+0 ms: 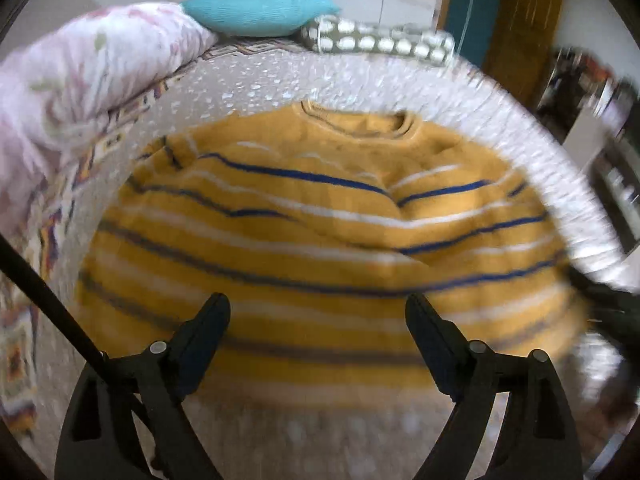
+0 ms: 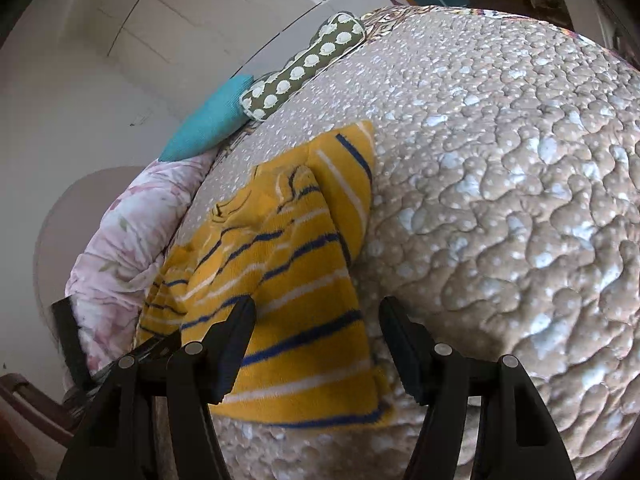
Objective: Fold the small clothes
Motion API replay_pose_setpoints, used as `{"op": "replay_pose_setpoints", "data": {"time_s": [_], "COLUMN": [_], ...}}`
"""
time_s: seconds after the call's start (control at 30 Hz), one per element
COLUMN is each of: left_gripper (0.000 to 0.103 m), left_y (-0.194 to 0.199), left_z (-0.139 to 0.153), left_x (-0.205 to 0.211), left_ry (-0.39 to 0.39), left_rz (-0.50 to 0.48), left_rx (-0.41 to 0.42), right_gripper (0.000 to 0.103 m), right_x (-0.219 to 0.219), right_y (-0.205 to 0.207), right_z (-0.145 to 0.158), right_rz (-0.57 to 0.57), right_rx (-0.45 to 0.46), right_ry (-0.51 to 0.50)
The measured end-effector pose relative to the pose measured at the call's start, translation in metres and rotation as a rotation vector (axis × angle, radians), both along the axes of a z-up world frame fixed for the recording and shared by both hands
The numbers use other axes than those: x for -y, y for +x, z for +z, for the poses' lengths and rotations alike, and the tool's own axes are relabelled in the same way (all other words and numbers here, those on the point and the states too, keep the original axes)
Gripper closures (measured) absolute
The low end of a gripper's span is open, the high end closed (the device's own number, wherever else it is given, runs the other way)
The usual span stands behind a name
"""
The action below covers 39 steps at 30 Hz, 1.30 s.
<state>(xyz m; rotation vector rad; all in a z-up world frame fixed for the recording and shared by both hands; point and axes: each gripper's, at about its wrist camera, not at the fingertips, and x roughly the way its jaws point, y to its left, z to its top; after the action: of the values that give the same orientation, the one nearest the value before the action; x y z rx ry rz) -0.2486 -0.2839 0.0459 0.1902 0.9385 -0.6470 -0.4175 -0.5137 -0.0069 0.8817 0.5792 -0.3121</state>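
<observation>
A small yellow sweater with blue and white stripes lies on the quilted bed cover, neck hole at the far side and both sleeves folded in over the body. My left gripper is open and empty above the sweater's near hem; this view is blurred. In the right wrist view the sweater lies to the left. My right gripper is open and empty over the sweater's near right corner, its left finger above the fabric and its right finger above the bed cover.
The beige quilted bed cover spreads widely to the right. A pink floral duvet is bunched at the left. A teal pillow and a green spotted bolster lie at the far edge. Furniture stands beyond the bed's right side.
</observation>
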Motion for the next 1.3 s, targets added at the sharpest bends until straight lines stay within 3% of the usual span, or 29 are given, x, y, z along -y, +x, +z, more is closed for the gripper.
{"op": "replay_pose_setpoints", "data": {"time_s": [0.07, 0.17, 0.4, 0.57, 0.7, 0.83, 0.93, 1.03, 1.1, 1.2, 1.3], "left_gripper": [0.015, 0.015, 0.015, 0.015, 0.015, 0.015, 0.015, 0.015, 0.015, 0.015, 0.015], "left_y": [-0.011, -0.025, -0.028, -0.025, -0.027, -0.028, -0.026, -0.025, -0.026, -0.025, -0.020], "left_z": [0.013, 0.022, 0.009, -0.003, -0.007, -0.006, -0.008, -0.008, -0.008, -0.004, 0.007], "left_x": [-0.036, -0.097, -0.226, -0.288, -0.306, -0.311, -0.309, -0.310, -0.309, -0.305, -0.297], "left_ry": [-0.085, -0.163, -0.208, -0.270, -0.301, -0.320, -0.330, -0.338, -0.345, -0.363, -0.387], "left_rz": [0.017, 0.082, 0.306, 0.397, 0.408, 0.395, 0.391, 0.398, 0.401, 0.388, 0.357], "left_rx": [-0.034, -0.053, -0.072, -0.111, -0.114, -0.108, -0.105, -0.104, -0.104, -0.119, -0.105], "right_gripper": [0.073, 0.083, 0.086, 0.087, 0.087, 0.087, 0.086, 0.084, 0.084, 0.083, 0.081], "right_x": [0.001, -0.002, -0.043, -0.110, -0.172, -0.225, -0.247, -0.260, -0.266, -0.276, -0.251], "right_y": [0.006, 0.012, 0.061, 0.140, 0.203, 0.258, 0.277, 0.280, 0.281, 0.281, 0.254], "right_z": [0.000, 0.010, 0.075, 0.106, 0.102, 0.070, 0.051, 0.052, 0.054, 0.059, 0.077], "right_rz": [0.011, 0.003, 0.059, 0.202, 0.337, 0.450, 0.505, 0.551, 0.623, 0.666, 0.642], "right_rx": [-0.015, -0.030, -0.071, -0.080, -0.109, -0.200, -0.240, -0.219, -0.181, -0.191, -0.095], "right_ry": [0.029, 0.015, -0.181, -0.262, -0.294, -0.328, -0.373, -0.394, -0.337, -0.383, -0.294]}}
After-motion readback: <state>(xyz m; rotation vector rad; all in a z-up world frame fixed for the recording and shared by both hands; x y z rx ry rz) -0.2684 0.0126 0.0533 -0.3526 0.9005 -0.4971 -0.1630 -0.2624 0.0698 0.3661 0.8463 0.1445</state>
